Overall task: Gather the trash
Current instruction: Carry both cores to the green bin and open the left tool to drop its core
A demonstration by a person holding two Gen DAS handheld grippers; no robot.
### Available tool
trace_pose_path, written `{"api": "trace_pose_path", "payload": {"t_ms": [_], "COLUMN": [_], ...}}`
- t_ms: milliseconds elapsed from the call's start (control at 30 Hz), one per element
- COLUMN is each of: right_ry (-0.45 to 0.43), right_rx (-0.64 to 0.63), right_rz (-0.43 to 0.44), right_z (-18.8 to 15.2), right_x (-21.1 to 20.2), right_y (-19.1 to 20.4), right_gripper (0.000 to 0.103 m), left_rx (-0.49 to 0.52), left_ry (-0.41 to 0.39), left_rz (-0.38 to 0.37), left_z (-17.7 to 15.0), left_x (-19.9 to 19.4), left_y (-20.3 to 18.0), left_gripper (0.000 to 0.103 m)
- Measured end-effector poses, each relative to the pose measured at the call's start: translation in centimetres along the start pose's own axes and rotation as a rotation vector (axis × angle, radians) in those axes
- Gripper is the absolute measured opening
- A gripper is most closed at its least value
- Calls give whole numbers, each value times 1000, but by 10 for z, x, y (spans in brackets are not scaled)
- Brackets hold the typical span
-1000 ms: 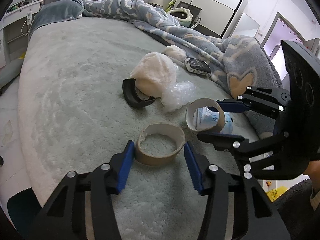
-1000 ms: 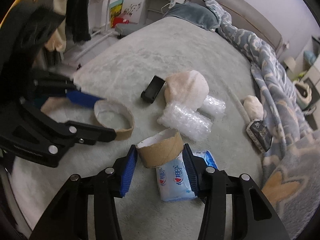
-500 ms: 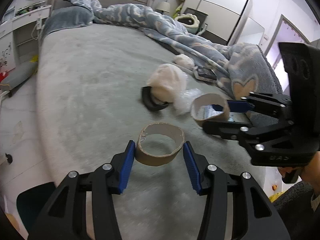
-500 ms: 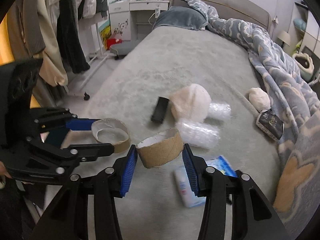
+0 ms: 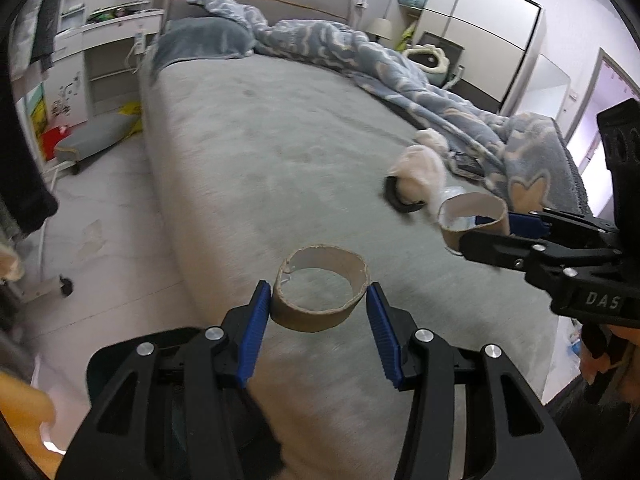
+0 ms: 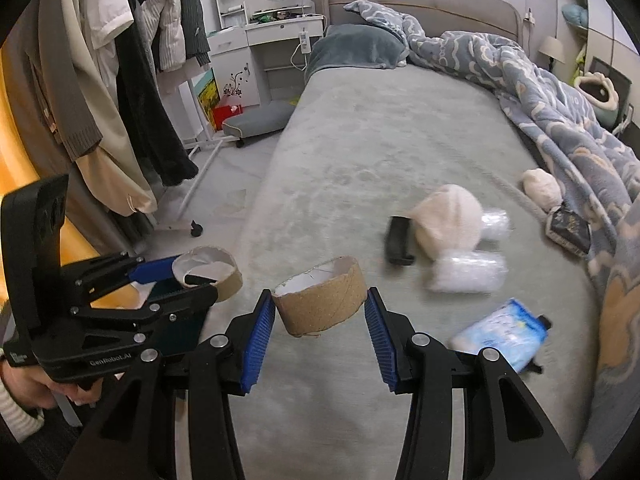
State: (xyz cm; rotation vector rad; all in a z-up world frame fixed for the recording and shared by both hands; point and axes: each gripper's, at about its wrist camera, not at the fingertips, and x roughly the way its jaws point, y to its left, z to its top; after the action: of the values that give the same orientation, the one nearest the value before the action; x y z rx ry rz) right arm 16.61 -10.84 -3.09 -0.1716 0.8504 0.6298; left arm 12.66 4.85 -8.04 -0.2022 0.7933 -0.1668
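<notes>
Both rings lifted off bed (image 5: pixel 280 152); left gripper (image 5: pixel 318 306) holds ring (image 5: pixel 320 312); right gripper (image 6: pixel 320 308) holds ring (image 6: pixel 322 300)

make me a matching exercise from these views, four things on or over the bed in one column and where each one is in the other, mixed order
Things:
1. wider brown cardboard ring
2. taller brown cardboard tube piece
3. blue and white tissue pack
4. cream knitted hat

Places:
A. lying on the grey bed cover beside a black curved object
B. clamped in the right tool
C. clamped in the left tool
D. lying on the bed cover near the blue patterned blanket

Pairs: 1-C, 2-B, 3-D, 4-A
</notes>
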Motion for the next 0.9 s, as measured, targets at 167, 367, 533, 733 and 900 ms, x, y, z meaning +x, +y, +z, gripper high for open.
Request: {"api": "trace_pose_path", "payload": {"t_ms": [167, 367, 533, 733, 900], "right_ry": [1, 11, 30, 56, 81], "right_rx": [-11, -14, -4, -4, 0], "right_rz": [42, 80, 106, 123, 134], "right_z": [1, 8, 11, 14, 15], "right_x": [7, 19, 31, 46, 61], "right_y": [37, 68, 89, 110, 123], "right_gripper": [47, 47, 47, 47, 47], "left_rx": [-31, -83, -158, -239, -285], "left_ry": [17, 60, 106, 165, 232], "left_rz": [49, 120, 133, 160, 184], "left_z": [-13, -28, -43, -62, -75], "left_x": [-11, -19, -19, -12, -5], "left_y": [25, 64, 96, 130, 152], "left_gripper": [52, 52, 52, 52, 52]}}
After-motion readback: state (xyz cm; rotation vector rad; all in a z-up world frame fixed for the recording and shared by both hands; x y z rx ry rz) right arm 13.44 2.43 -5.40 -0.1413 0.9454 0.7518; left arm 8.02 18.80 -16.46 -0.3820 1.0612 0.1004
